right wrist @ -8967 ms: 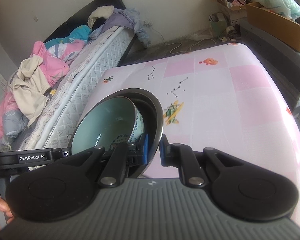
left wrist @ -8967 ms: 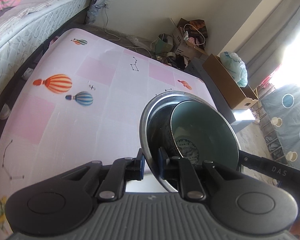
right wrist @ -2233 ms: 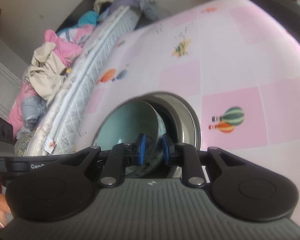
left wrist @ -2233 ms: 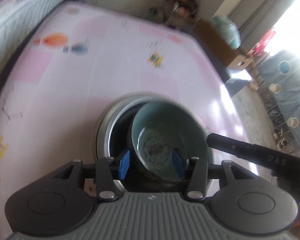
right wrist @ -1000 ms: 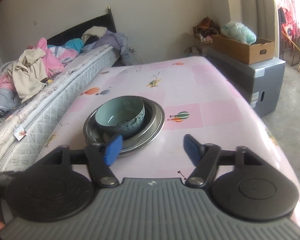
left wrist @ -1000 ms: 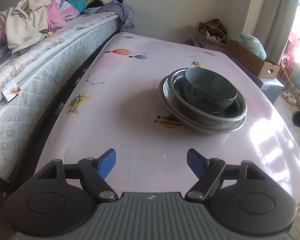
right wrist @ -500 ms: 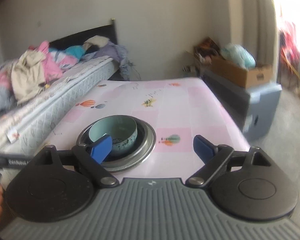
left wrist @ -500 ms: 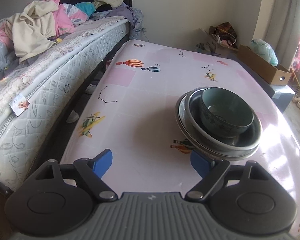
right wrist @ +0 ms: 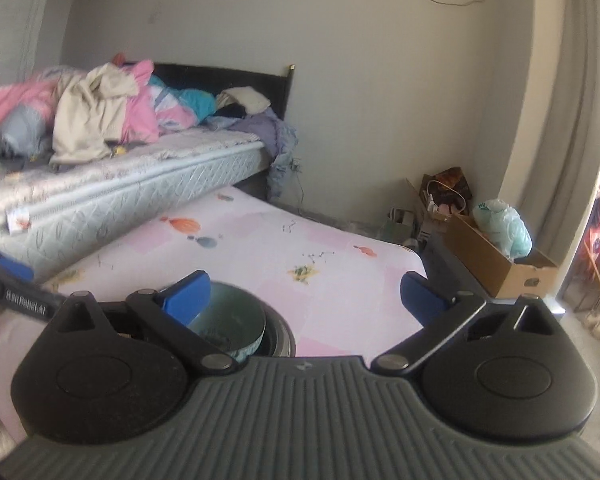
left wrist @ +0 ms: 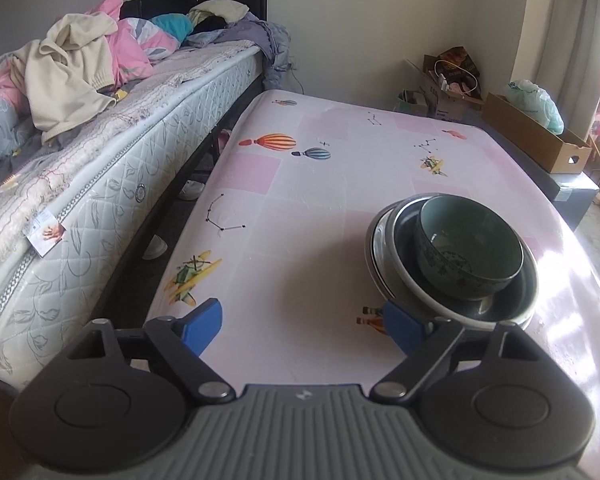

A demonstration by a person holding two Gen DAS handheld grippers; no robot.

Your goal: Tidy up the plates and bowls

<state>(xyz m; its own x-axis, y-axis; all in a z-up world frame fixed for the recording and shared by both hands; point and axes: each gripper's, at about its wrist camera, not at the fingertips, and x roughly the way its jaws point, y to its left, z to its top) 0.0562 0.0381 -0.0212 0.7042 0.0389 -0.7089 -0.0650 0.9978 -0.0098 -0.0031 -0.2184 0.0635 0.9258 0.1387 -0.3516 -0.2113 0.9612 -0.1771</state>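
Each handheld gripper, the left gripper [left wrist: 302,326] and the right gripper [right wrist: 306,294], has a ribbed grey plastic housing with a small embossed logo. Beside this housing sit two round black discs. Black linkage arms with silver pivot screws carry blue rectangular finger pads [left wrist: 202,324]. A black side bar bears white lettering.

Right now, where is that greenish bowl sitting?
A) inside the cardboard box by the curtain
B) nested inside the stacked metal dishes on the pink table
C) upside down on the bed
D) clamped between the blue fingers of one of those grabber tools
B: the greenish bowl sits upright inside the stacked metal dishes on the pink table, and neither gripper has anything between its jaws.
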